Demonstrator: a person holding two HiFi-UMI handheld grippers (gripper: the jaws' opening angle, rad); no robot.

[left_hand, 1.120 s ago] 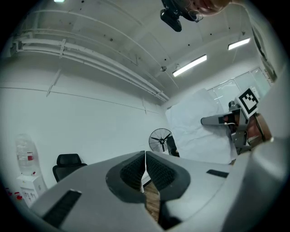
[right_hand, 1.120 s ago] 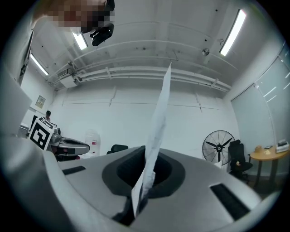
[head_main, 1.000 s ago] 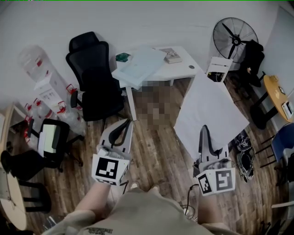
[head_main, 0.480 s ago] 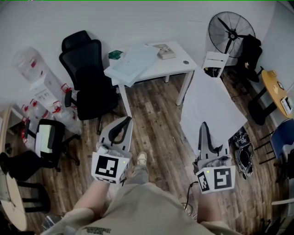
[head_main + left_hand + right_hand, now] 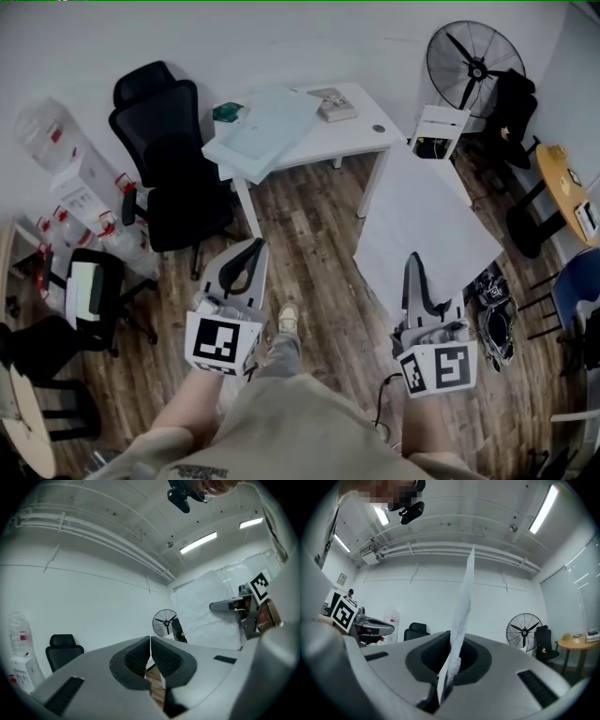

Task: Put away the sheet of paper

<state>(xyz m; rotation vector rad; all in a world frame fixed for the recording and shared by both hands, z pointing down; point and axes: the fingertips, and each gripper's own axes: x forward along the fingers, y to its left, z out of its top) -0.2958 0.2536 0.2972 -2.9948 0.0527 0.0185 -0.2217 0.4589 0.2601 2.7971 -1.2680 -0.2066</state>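
A large white sheet of paper (image 5: 427,225) stands up from my right gripper (image 5: 413,264), which is shut on its lower edge. In the right gripper view the sheet of paper (image 5: 461,616) shows edge-on, rising from between the closed jaws of the right gripper (image 5: 451,660). My left gripper (image 5: 250,253) is held at the same height to the left, shut with nothing in it. The left gripper (image 5: 150,654) shows its jaws pressed together, and the paper (image 5: 206,611) hangs at the right beside the other gripper. Both point toward a white desk (image 5: 361,136).
A light board (image 5: 262,131), a small book (image 5: 333,106) and a green item (image 5: 225,112) lie on the desk. A black office chair (image 5: 169,164) stands to its left, a fan (image 5: 476,66) to its right. Water bottles (image 5: 56,159), another chair (image 5: 89,291) and round tables (image 5: 567,192) ring the wooden floor.
The view has shifted: desk and chair have slid left and slightly up in the head view. The paper stays in the right gripper. Both grippers keep their places.
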